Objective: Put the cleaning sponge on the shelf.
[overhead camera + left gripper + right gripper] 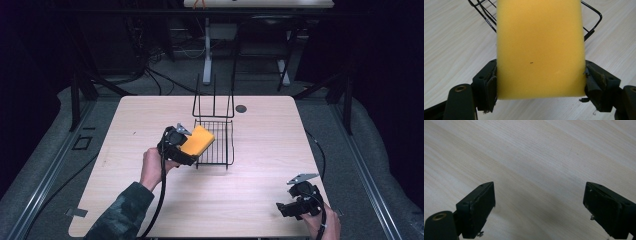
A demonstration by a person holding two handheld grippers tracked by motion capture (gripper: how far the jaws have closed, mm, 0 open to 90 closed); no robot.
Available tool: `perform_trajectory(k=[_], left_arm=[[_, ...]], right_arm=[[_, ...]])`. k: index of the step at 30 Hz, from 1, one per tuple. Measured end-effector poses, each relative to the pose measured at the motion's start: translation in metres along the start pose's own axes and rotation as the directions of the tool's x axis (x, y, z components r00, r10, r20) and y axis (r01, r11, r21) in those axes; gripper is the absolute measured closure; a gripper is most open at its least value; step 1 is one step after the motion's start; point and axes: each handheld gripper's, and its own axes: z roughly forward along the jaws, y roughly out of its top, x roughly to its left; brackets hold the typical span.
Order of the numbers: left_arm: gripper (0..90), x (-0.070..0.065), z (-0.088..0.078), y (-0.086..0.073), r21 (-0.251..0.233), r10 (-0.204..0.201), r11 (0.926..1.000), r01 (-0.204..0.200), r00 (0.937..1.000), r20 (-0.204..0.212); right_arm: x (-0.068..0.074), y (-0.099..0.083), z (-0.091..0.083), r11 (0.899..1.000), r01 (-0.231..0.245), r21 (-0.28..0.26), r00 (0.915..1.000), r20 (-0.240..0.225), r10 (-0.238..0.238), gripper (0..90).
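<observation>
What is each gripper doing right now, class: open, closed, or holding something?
Left gripper: closed on the yellow sponge.
Right gripper: open, holding nothing, above the table.

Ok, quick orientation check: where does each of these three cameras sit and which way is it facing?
High view: above the person's side, looking forward and down on the table and wire rack; both forearms and hands enter from the bottom.
Left gripper view: rides the left gripper, looking along its jaws clamped on the yellow sponge, rack beyond.
Right gripper view: rides the right gripper, looking down past open jaws at bare tabletop.
Shared: high and left gripper views both show sponge and rack.
</observation>
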Motion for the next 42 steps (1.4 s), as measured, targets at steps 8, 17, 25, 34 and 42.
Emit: perform_trajectory(k=[8,17,25,34,42], left_arm=[[23.7,-0.001,0.008,0.004,0.002,0.001,1.0000,-0.001,1.0000,0.004],[23.7,-0.003,0.017,0.010,-0.006,-0.003,1.0000,0.003,0.9999,0.013],[23.8,-0.006,0.024,0.017,-0.013,-0.011,0.9998,0.011,0.9998,0.015],[23.8,-0.010,0.033,0.026,-0.021,-0.012,0.9997,0.012,0.9995,0.028],[23.8,-0.011,0.041,0.030,-0.004,-0.012,0.9999,0.012,0.9994,0.033]], right_arm=[[0.001,0.001,0.000,1.000,0.007,0.001,1.0000,0.004,-0.007,10.5],[0.002,0.001,0.001,1.000,0.010,0.003,0.9999,-0.008,-0.010,10.8],[0.003,0.001,0.000,1.000,0.011,-0.007,0.9999,-0.003,-0.011,10.9],[0.003,0.001,0.001,1.000,0.009,-0.002,0.9999,-0.008,-0.009,10.9],[0.003,0.001,0.001,1.000,0.017,-0.002,0.9998,-0.010,-0.017,10.9]])
